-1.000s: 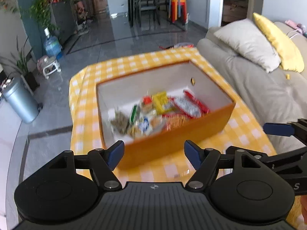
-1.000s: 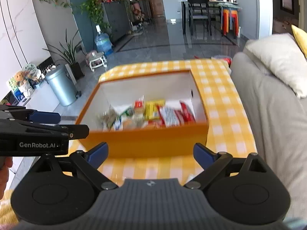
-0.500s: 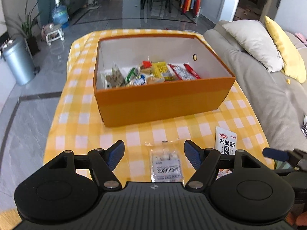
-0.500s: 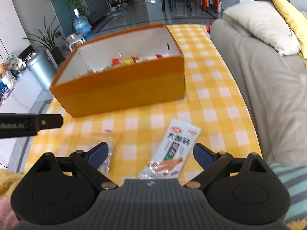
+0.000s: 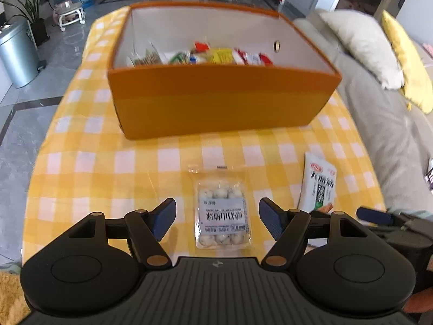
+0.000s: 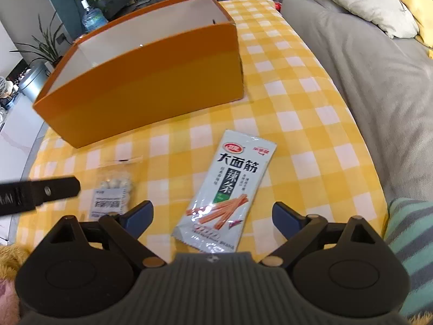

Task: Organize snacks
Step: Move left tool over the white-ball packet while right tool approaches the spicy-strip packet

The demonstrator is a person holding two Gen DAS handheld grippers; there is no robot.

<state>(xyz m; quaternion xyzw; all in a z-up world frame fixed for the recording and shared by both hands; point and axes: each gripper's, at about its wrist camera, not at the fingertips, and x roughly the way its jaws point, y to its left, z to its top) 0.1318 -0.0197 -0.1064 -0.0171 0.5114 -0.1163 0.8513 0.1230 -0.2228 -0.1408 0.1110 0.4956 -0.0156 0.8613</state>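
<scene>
My left gripper (image 5: 217,218) hangs just above the yellow-checked tablecloth (image 5: 89,162) with its jaws spread wide and nothing between the pads. Straight ahead of it, lying flat in the gap between the two blue fingertips (image 5: 163,218), is a clear packet of small white balls (image 5: 222,211) with a white label; neither pad touches it. Further ahead, beyond a strip of bare cloth, stands the orange box (image 5: 216,105), open at the top, and over its near wall I can see a row of mixed snack packets (image 5: 200,55) lying along the bottom. My right gripper (image 6: 212,216) is likewise fully open and holds nothing. The long pale packet of spicy strips (image 6: 226,189), printed with large dark characters, lies flat on the cloth directly in front of it, its near end reaching in between the fingers without touching either one, its far end slanted a little to the right. The box sits ahead and to the left of this gripper, well apart from the packet. The clear packet shows just off to its left, partly behind the dark tip of my other gripper. To the right of both runs a grey sofa (image 6: 379,81) with a pale cushion (image 6: 360,2).
</scene>
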